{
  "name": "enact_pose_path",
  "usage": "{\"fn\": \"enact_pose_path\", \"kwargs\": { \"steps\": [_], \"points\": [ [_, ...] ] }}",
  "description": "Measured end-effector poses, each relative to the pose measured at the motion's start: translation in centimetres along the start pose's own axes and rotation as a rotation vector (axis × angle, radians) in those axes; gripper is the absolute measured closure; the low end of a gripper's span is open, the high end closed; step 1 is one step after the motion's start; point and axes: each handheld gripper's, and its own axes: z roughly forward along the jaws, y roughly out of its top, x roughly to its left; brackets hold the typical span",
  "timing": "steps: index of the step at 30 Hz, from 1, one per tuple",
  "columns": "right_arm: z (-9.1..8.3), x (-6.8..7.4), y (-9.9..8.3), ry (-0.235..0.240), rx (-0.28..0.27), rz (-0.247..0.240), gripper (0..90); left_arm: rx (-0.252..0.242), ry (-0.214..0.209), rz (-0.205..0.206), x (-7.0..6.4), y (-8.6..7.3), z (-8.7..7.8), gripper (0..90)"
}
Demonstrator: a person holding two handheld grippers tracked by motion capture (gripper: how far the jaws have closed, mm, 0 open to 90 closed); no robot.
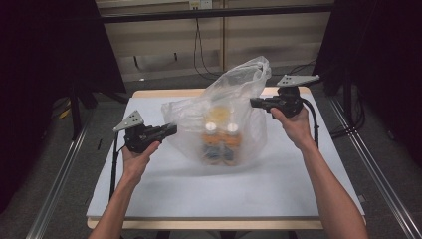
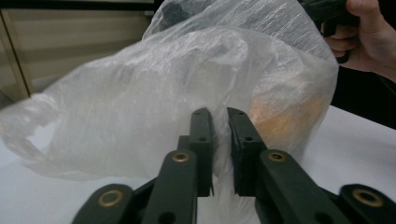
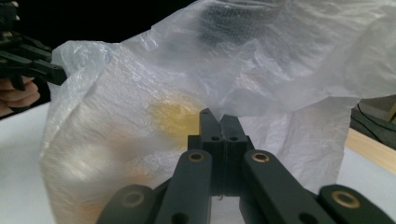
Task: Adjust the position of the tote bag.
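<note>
A translucent white plastic bag stands on the white table. Inside it are bottles with white caps and orange labels, seen blurred through the film. My left gripper is at the bag's left side, its jaws a narrow gap apart with film in the gap. My right gripper has its jaws pressed together on the bag's upper right edge and holds it up. An orange-yellow patch shows through the film.
The table's wooden edge runs along the back. Black curtains hang at both sides, and cables trail on the floor behind. A metal rail lies along the floor at the left.
</note>
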Motion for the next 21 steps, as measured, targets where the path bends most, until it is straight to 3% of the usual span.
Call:
{"fn": "enact_pose_path", "kwargs": {
  "steps": [2, 7, 14, 21],
  "points": [
    [-1.1, 0.1, 0.3, -0.004, -0.019, -0.004, 90.0, -0.02, -0.01, 0.003, -0.3, 0.4, -0.3, 88.7],
    [-2.9, 0.9, 0.8, 0.0, -0.047, -0.025, 90.0, -0.035, -0.021, 0.036, -1.1, 1.0, -0.8, 89.7],
    [-4.8, 2.1, 0.9, -0.003, -0.067, -0.056, 90.0, -0.022, -0.014, 0.095, -2.3, 1.4, -1.4, 89.8],
    [-7.4, 3.4, 0.0, 0.009, -0.096, -0.074, 90.0, -0.007, -0.044, 0.129, -3.5, 1.5, -1.8, 90.0]
  ]
}}
